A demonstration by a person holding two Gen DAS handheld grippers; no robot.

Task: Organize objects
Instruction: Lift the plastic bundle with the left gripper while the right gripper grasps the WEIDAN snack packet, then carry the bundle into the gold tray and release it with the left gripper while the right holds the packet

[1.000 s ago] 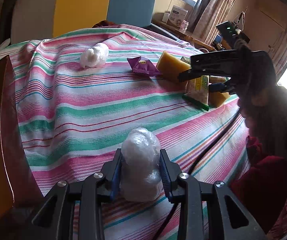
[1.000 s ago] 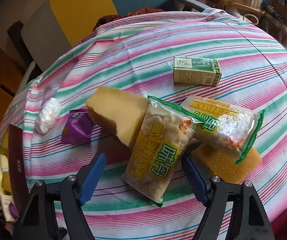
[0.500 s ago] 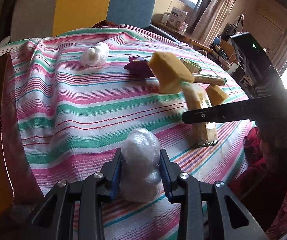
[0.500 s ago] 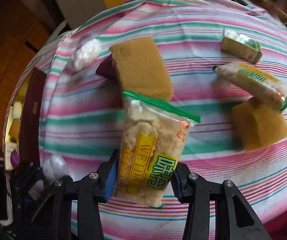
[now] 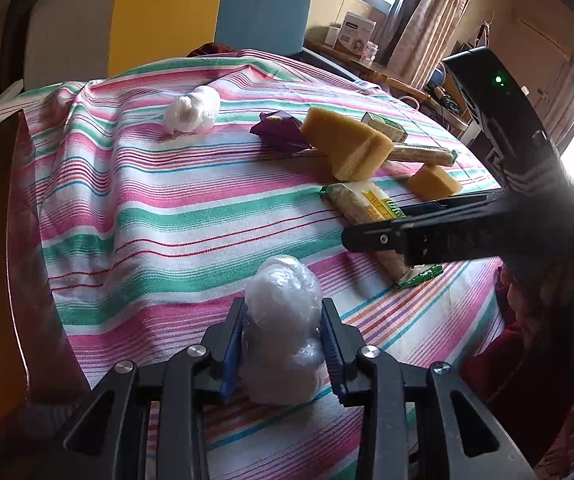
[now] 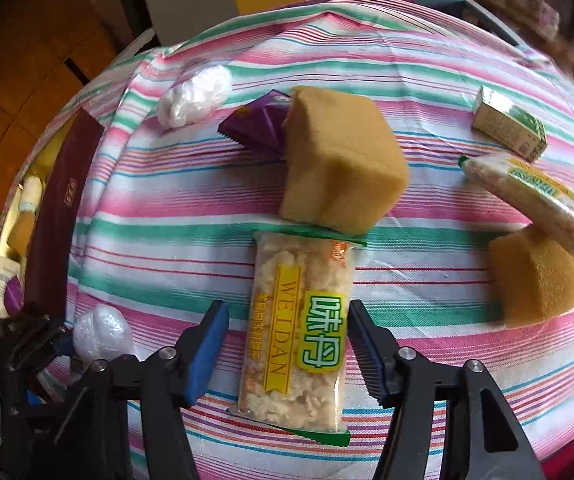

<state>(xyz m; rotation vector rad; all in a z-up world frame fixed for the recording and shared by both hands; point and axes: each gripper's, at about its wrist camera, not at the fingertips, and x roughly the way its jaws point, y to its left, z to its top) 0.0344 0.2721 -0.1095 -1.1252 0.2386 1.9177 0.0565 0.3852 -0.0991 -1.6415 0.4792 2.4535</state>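
My left gripper (image 5: 282, 344) is shut on a clear plastic-wrapped bundle (image 5: 281, 328) at the near edge of the striped tablecloth (image 5: 159, 208); the bundle also shows in the right wrist view (image 6: 103, 334). My right gripper (image 6: 287, 344) is open, its fingers on either side of a yellow-green snack packet (image 6: 299, 332) that lies flat on the cloth, apart from both pads. In the left wrist view the packet (image 5: 371, 216) lies under the right gripper's dark body (image 5: 467, 232).
On the cloth lie a large sponge (image 6: 335, 160), a small sponge (image 6: 535, 280), a second snack packet (image 6: 527, 192), a green carton (image 6: 509, 122), a purple wrapper (image 6: 259, 124) and a white plastic bundle (image 6: 195, 96). A dark red box (image 6: 59, 216) stands at the left edge.
My right gripper has opened and the snack packet it held now lies flat on the cloth nearer the front edge. The left gripper has stayed shut on its bundle.
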